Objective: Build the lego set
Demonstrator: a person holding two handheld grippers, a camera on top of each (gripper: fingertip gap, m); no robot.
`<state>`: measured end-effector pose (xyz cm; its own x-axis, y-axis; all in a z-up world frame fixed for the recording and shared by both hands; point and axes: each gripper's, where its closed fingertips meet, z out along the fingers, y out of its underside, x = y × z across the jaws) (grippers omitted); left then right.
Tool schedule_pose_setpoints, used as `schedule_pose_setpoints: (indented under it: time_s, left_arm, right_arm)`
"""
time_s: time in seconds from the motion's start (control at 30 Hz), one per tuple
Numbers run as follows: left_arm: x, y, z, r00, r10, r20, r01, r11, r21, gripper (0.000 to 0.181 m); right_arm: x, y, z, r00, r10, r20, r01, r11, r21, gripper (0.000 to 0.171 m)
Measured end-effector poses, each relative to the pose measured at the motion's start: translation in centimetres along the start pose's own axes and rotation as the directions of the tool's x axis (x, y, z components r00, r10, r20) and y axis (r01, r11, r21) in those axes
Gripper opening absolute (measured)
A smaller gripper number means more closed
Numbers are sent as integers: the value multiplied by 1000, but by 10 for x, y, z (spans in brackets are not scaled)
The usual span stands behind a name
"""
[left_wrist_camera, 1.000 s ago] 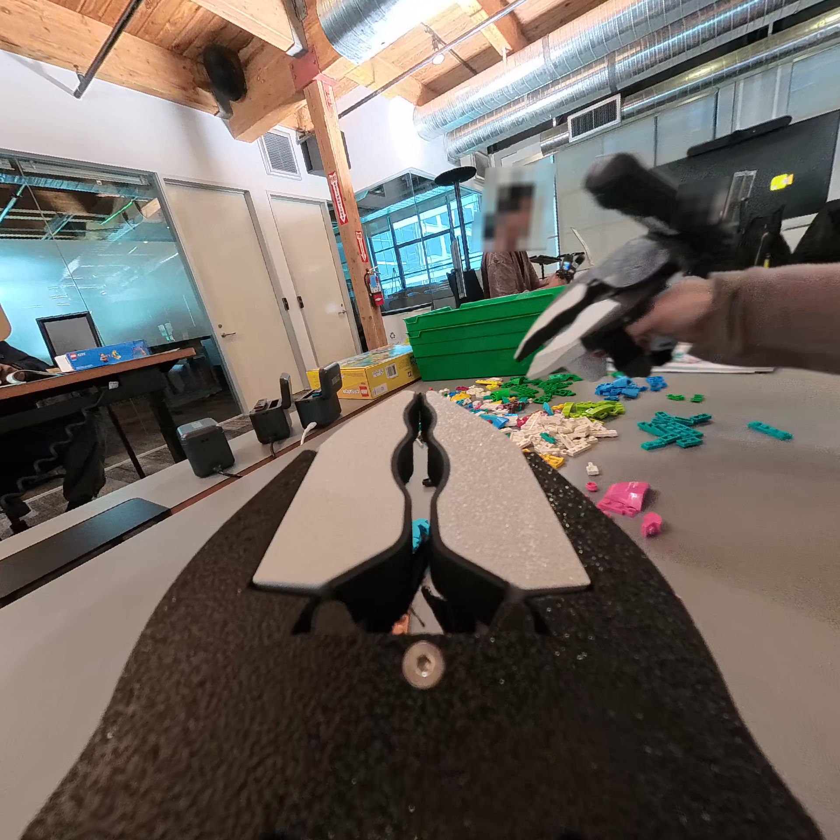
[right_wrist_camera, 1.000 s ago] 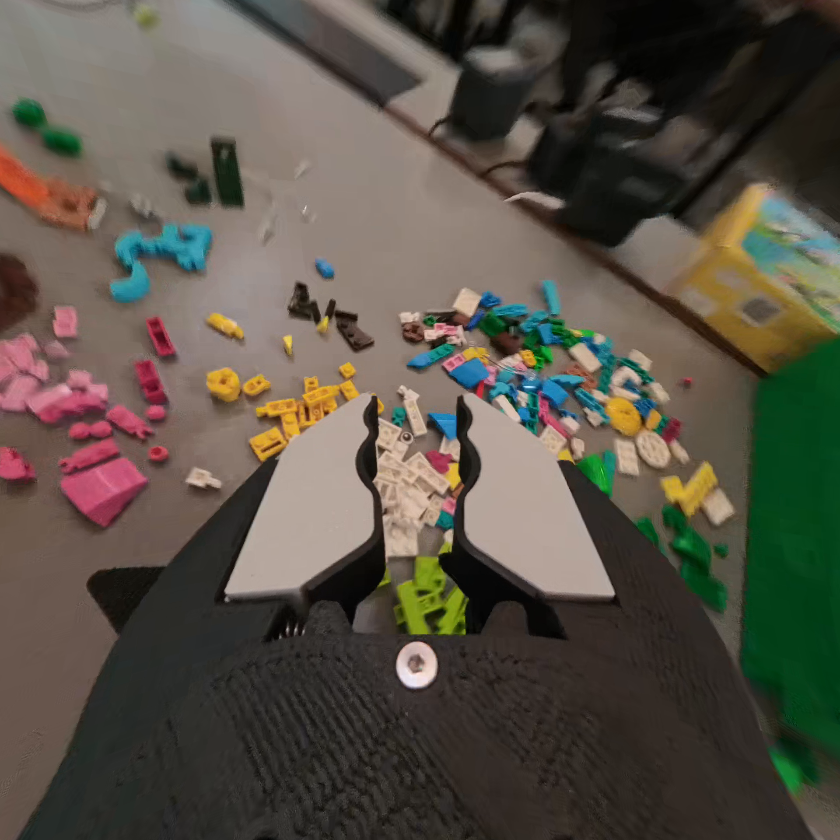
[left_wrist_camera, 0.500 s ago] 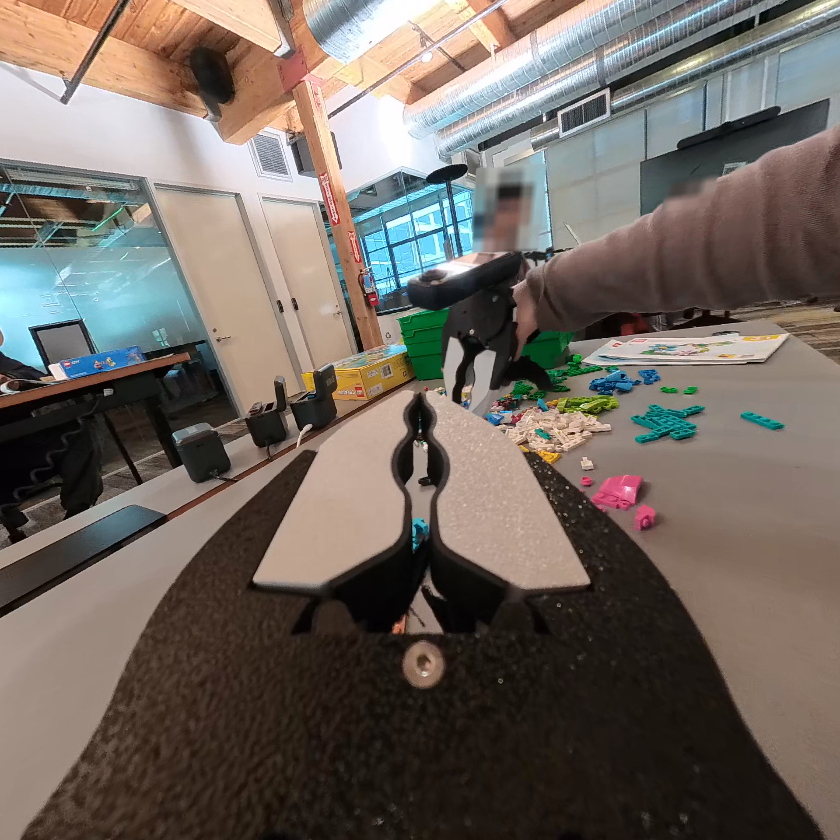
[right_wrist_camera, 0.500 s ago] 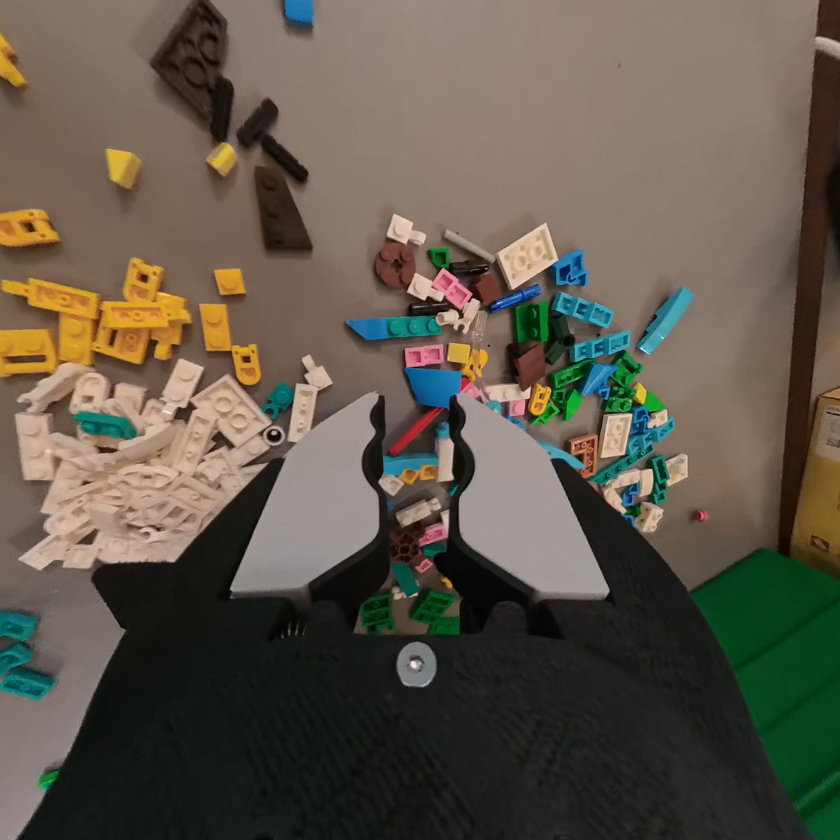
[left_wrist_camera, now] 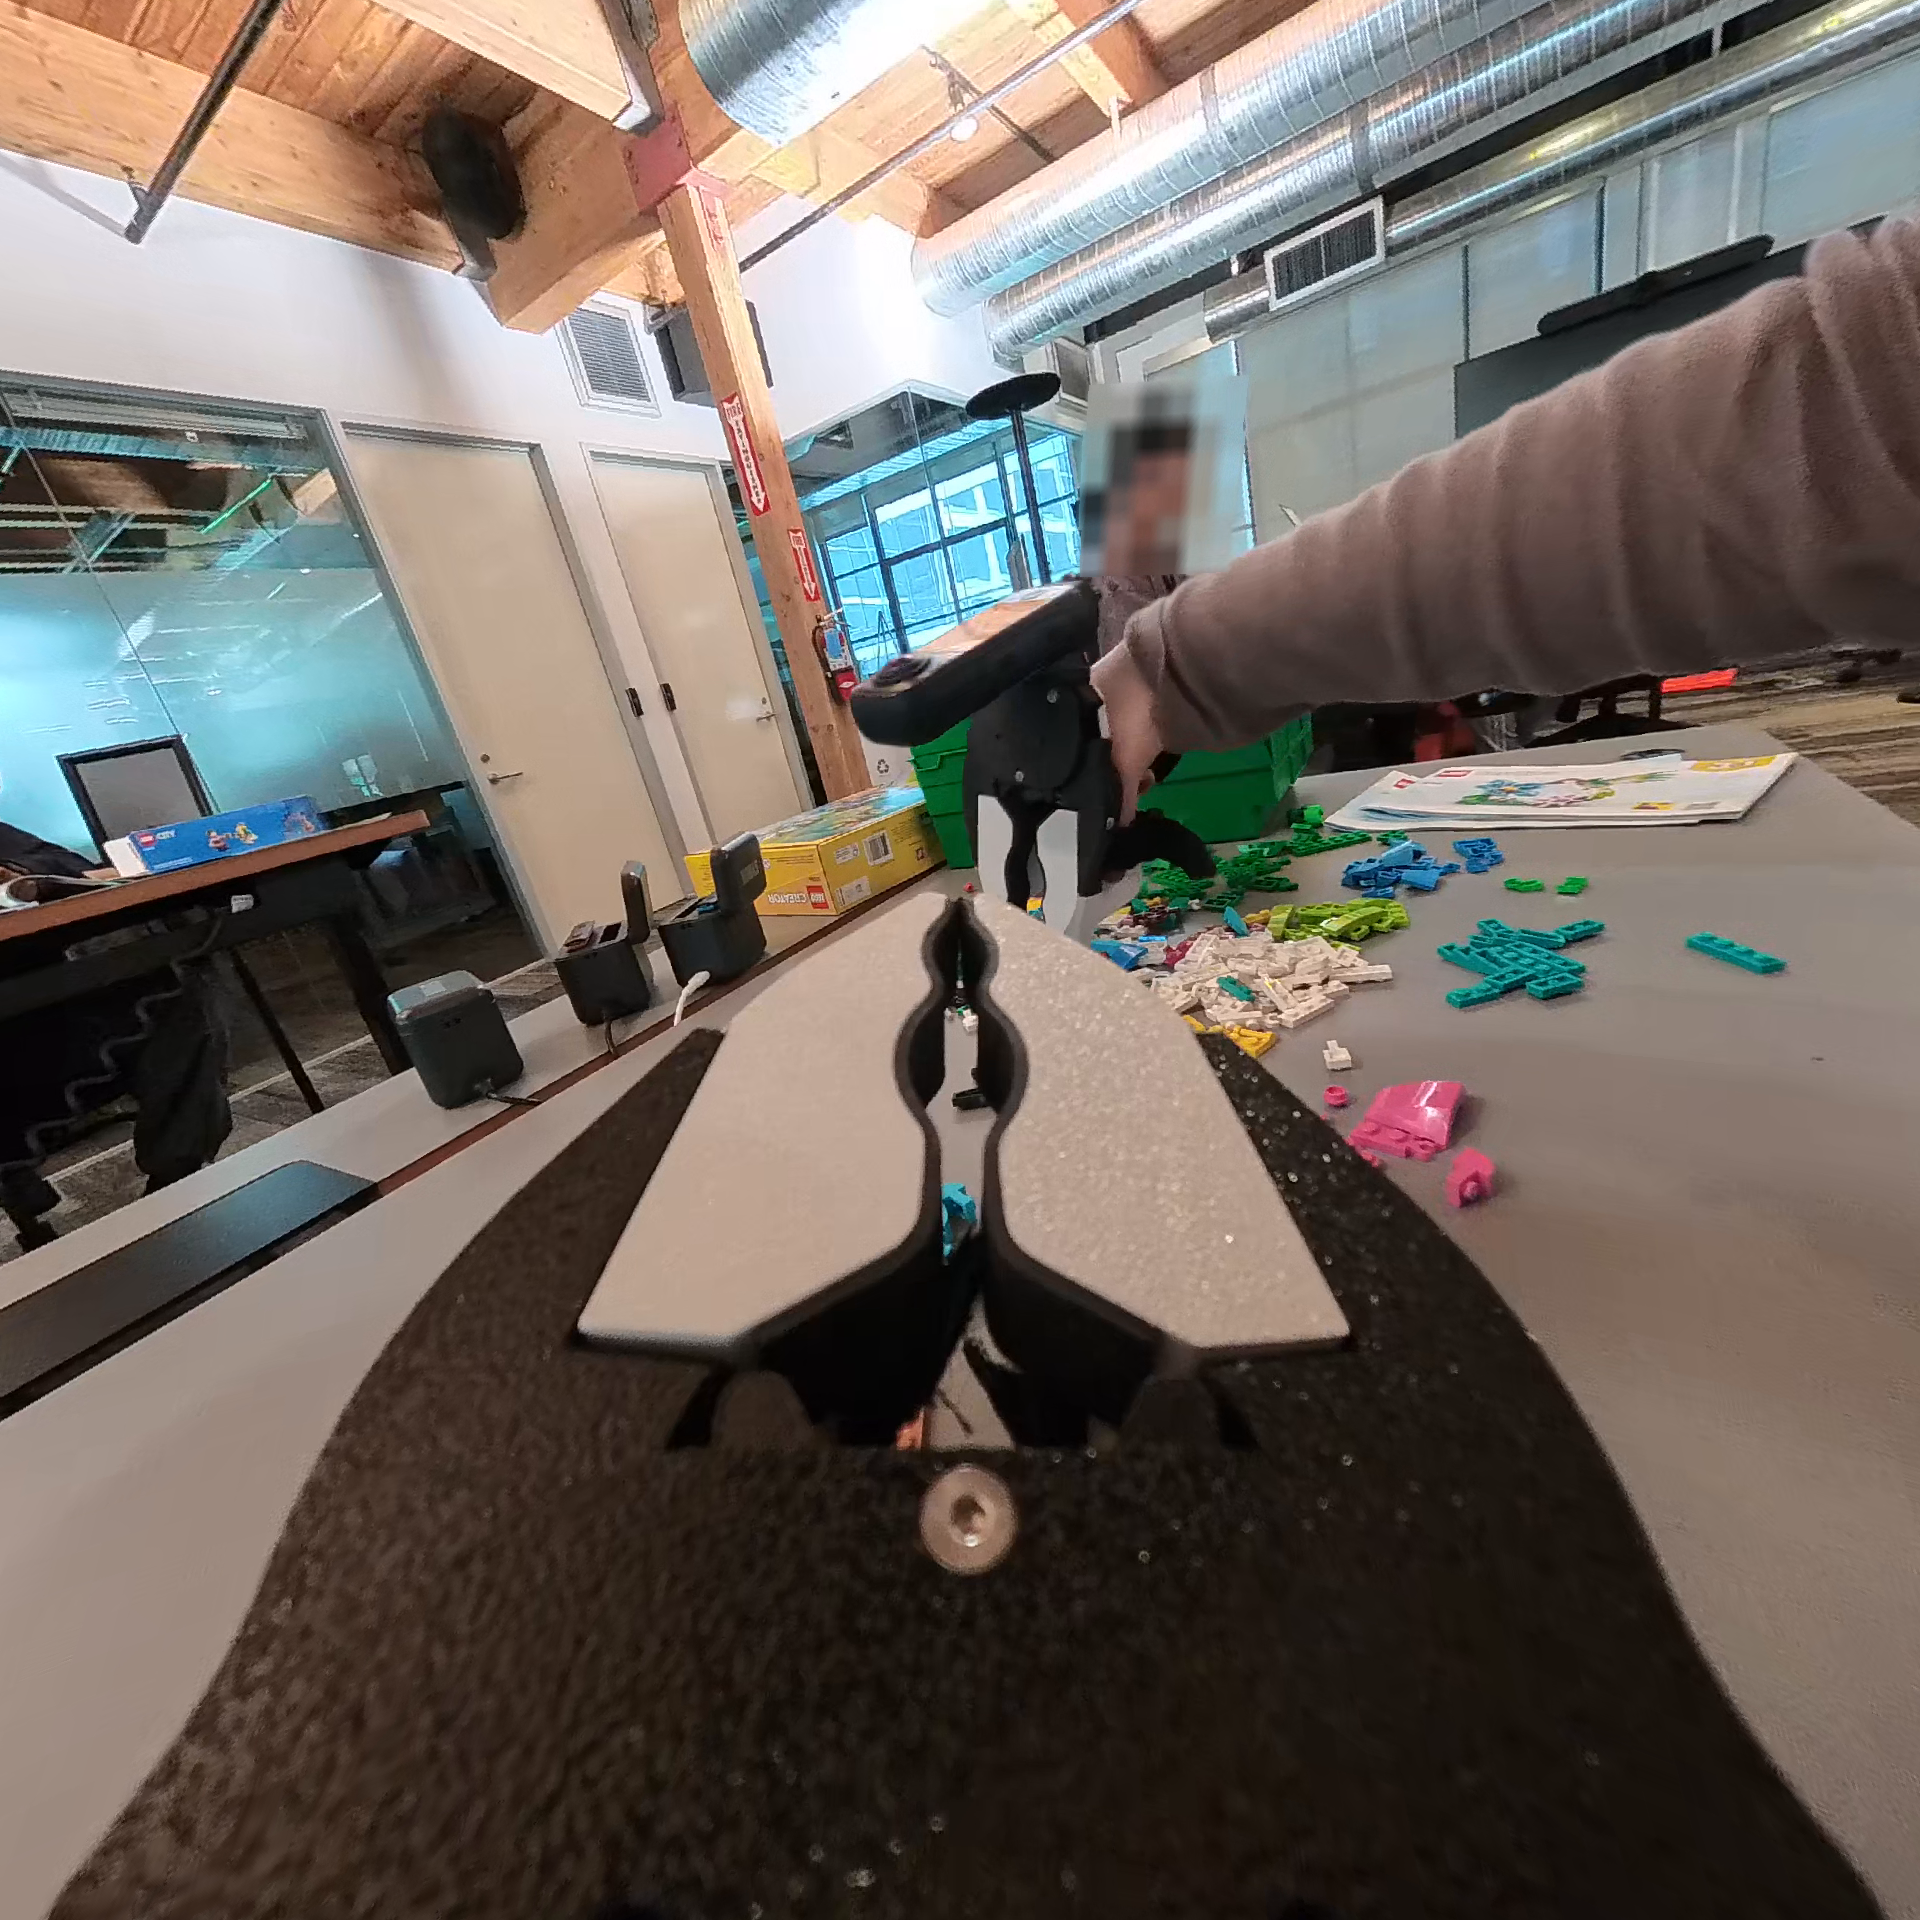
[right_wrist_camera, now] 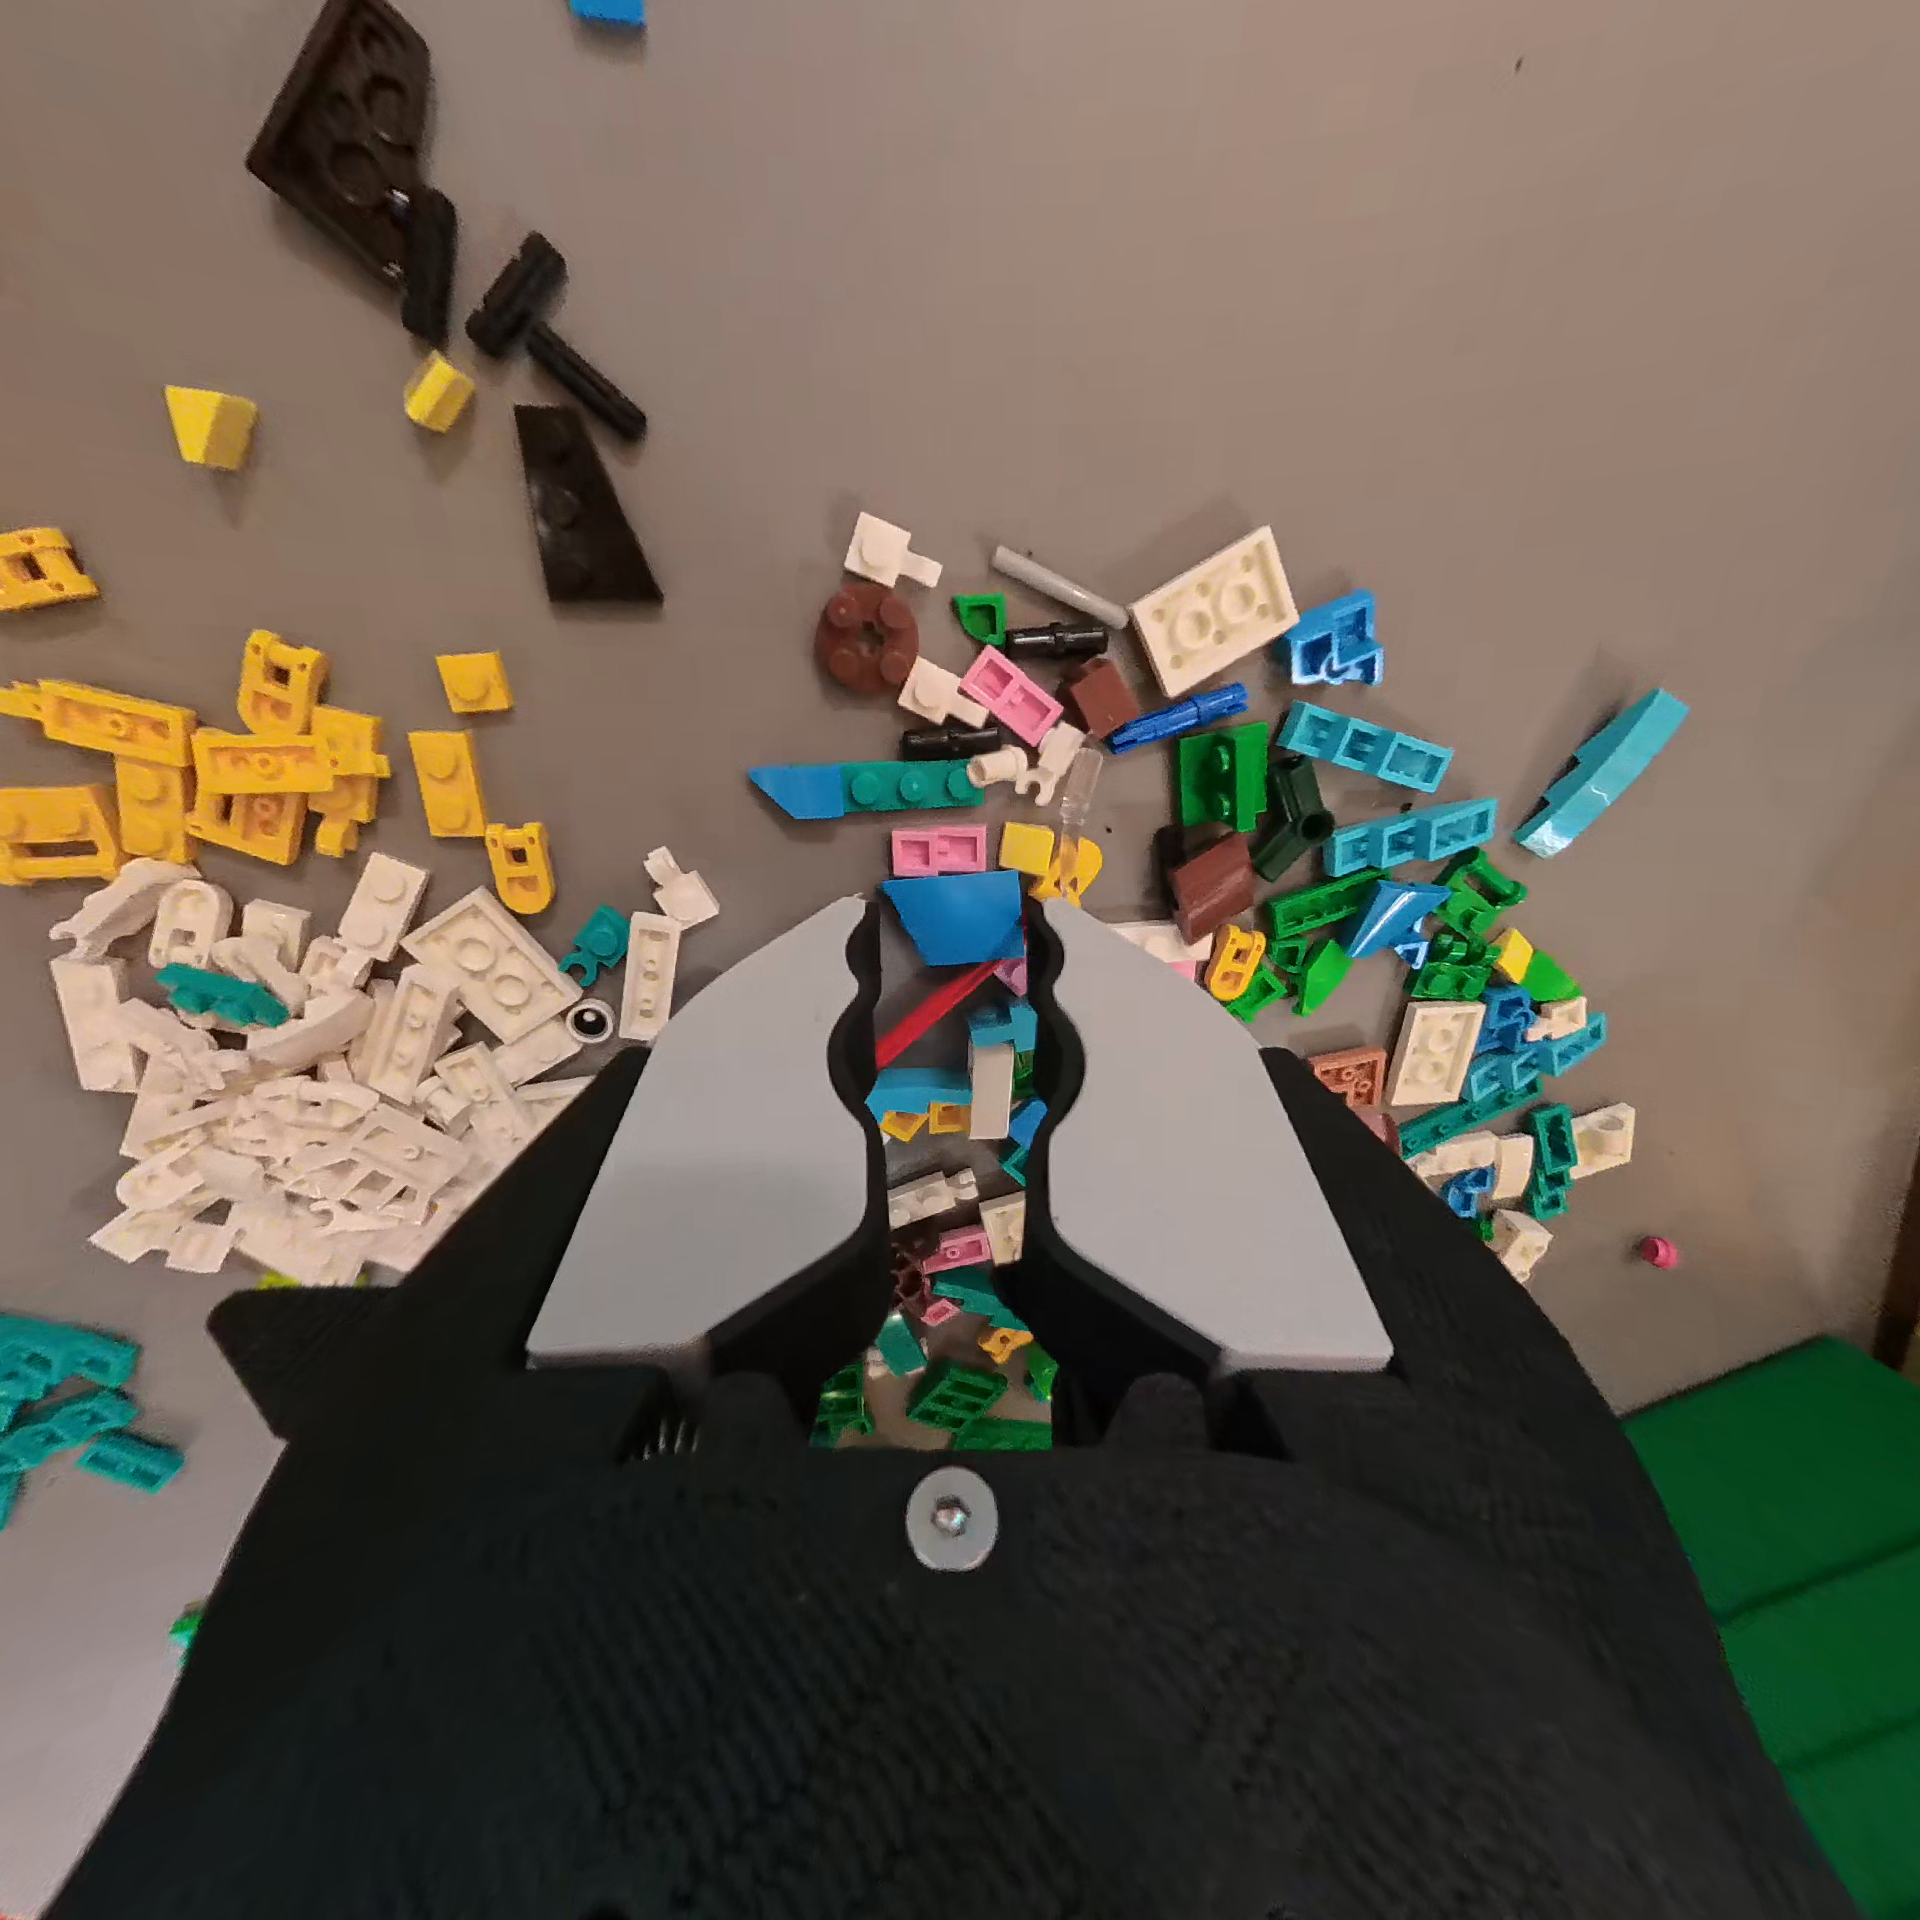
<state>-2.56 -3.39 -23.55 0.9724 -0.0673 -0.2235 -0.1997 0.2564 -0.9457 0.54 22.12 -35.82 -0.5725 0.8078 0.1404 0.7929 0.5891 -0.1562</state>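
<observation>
Loose lego pieces lie sorted by colour on the grey table (right_wrist_camera: 1247,260). My right gripper (right_wrist_camera: 954,914) is open and points straight down over a mixed-colour pile; a blue wedge piece (right_wrist_camera: 956,920) lies between its fingertips, with a red bar and white and teal bits further back in the gap. In the left wrist view the same gripper (left_wrist_camera: 1049,906) stands upright on that pile, held by a sleeved arm. My left gripper (left_wrist_camera: 958,914) hovers low over the table, away from the piles, jaws closed, with a small teal piece (left_wrist_camera: 956,1216) pinched deep between the fingers.
A white pile (right_wrist_camera: 291,1060), yellow pieces (right_wrist_camera: 208,758) and black pieces (right_wrist_camera: 582,509) lie left of the right gripper. A green bin (right_wrist_camera: 1787,1558) is at its right. Pink pieces (left_wrist_camera: 1408,1117), teal pieces (left_wrist_camera: 1517,961), an instruction booklet (left_wrist_camera: 1558,795) and a yellow box (left_wrist_camera: 831,862) are on the table.
My right gripper swung from above the white pile to the mixed-colour pile, turned straight down and came lower over it, still open. My left gripper has hardly moved.
</observation>
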Motion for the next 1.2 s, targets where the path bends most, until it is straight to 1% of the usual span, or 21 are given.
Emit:
schedule_pose_setpoints:
  time_s: [0.1,0.13,0.23,0.33,0.5,0.6,0.73,0.87,0.93,1.0,1.03,1.07,1.1,1.2]
  left_arm:
    - [0,0,0,1000,1,-1,-1,1000,0,0]
    - [0,0,0,1000,1,-2,-1,1000,0,0]
    - [1,0,0,1000,3,-3,-3,1000,0,0]
    - [1,0,0,1000,4,-4,-4,1000,0,0]
    - [1,0,-1,1000,0,-5,0,1000,2,0]
    - [1,0,-1,1000,-2,-6,2,1000,2,0]
    - [1,0,0,1000,2,-9,-2,1000,0,0]
    - [2,0,0,1000,5,-10,-5,1000,-1,0]
    - [2,0,0,1000,5,-8,-5,1000,-1,0]
    - [1,0,0,1000,2,-6,-2,1000,0,0]
    - [1,0,0,1000,2,-6,-2,1000,0,0]
    - [1,0,0,1000,2,-6,-2,1000,-1,0]
    - [2,0,0,1000,4,-6,-4,1000,-1,0]
    - [3,0,0,1000,10,-11,-10,1000,-2,0]
  right_arm:
    - [0,1,1,999,7,37,-6,999,-37,25]
    - [2,1,1,999,5,34,-3,999,-49,21]
    - [2,1,1,999,-14,39,16,997,-72,21]
    - [4,4,0,999,-40,12,41,995,-89,20]
    - [-2,16,-23,999,-33,-35,31,998,-51,20]
    - [-14,43,-42,998,-13,-62,9,999,-51,20]
    - [-38,100,-58,997,49,-62,-56,992,-114,20]
    - [-69,150,-59,995,99,-15,-100,971,-218,20]
    - [-82,163,-56,993,114,8,-108,964,-243,20]
    - [-85,172,-53,995,98,-5,-96,960,-265,20]
    - [-84,173,-54,996,86,-21,-89,960,-267,21]
    - [-80,169,-56,996,88,-35,-94,964,-247,26]
    - [-76,158,-58,993,107,-41,-113,973,-202,29]
    - [-46,110,-67,987,136,-87,-137,990,-9,29]
